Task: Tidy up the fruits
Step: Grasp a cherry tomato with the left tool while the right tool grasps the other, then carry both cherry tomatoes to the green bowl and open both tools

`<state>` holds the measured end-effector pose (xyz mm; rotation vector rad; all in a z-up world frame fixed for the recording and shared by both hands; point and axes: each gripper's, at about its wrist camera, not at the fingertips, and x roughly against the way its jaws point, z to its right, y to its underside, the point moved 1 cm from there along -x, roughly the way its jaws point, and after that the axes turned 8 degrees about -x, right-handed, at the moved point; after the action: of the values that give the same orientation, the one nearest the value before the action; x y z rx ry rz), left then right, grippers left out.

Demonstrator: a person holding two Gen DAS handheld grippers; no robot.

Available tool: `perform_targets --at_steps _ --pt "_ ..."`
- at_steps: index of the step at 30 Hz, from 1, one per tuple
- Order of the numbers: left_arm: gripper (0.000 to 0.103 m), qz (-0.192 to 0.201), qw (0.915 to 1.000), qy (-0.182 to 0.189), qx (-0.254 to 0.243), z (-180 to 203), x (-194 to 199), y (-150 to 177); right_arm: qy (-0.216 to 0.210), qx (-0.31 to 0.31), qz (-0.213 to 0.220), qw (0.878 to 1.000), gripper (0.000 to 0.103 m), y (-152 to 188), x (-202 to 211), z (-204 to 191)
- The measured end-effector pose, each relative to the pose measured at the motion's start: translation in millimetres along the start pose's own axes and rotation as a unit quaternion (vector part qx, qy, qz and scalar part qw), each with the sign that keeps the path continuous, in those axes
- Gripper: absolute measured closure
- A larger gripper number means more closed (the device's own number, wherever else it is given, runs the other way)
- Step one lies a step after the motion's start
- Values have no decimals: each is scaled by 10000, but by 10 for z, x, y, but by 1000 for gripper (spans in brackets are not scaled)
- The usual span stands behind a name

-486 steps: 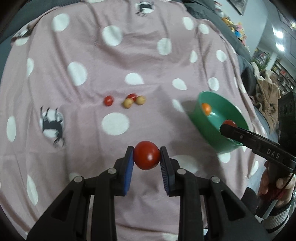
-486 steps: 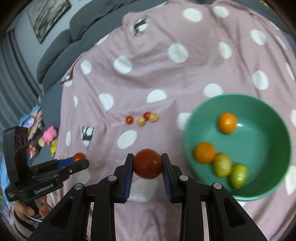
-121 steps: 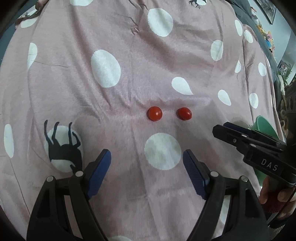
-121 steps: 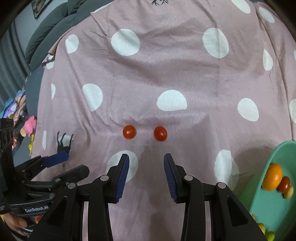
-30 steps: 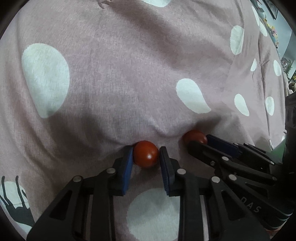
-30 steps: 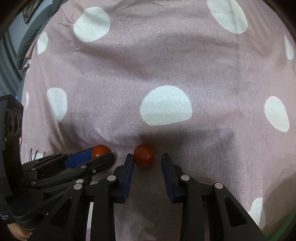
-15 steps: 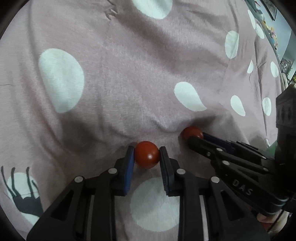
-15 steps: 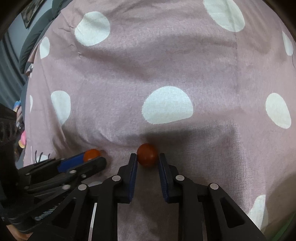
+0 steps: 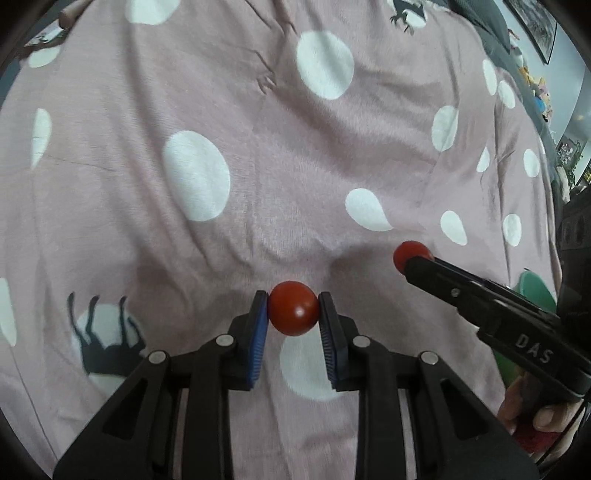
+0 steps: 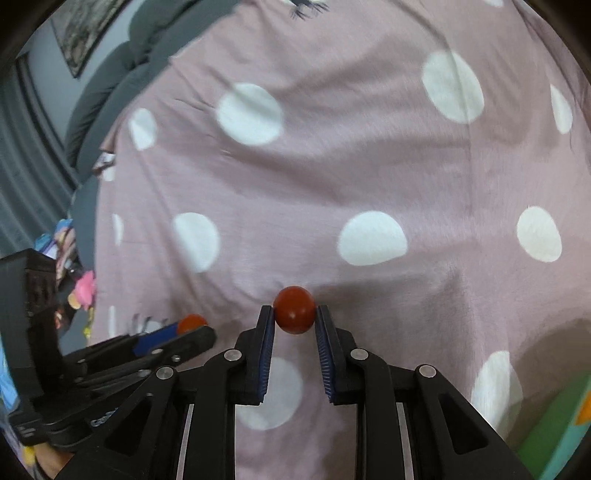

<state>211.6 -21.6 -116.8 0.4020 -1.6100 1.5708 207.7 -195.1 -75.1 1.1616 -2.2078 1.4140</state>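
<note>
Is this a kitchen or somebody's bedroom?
Probably a bedroom or living room, not a kitchen. The fruit sits on a soft pink polka-dot blanket, grey cushions lie behind it, a framed picture hangs on the wall, and colourful toys lie at the side.

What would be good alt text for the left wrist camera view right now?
The left gripper pinches a small red tomato between its blue pads above a pink blanket with white polka dots. To the right, the right gripper holds a second red tomato at its tip, with the green bowl partly visible behind it.
</note>
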Motion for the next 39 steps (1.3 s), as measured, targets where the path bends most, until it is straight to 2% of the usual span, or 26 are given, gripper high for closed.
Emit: perform_targets --at_steps 8,16,25,39 --pt "77 169 9998 -42 89 10 440 203 -101 168 19 9998 78 269 298 -277" --pt "77 292 9994 -162 78 69 747 405 -167 192 28 9997 78 505 612 -363" --pt "77 295 9995 -69 40 222 1004 610 -303 226 82 9993 78 708 929 -453" --pt "77 276 9996 -9 -108 496 1232 741 -392 109 159 9990 78 905 1240 -366"
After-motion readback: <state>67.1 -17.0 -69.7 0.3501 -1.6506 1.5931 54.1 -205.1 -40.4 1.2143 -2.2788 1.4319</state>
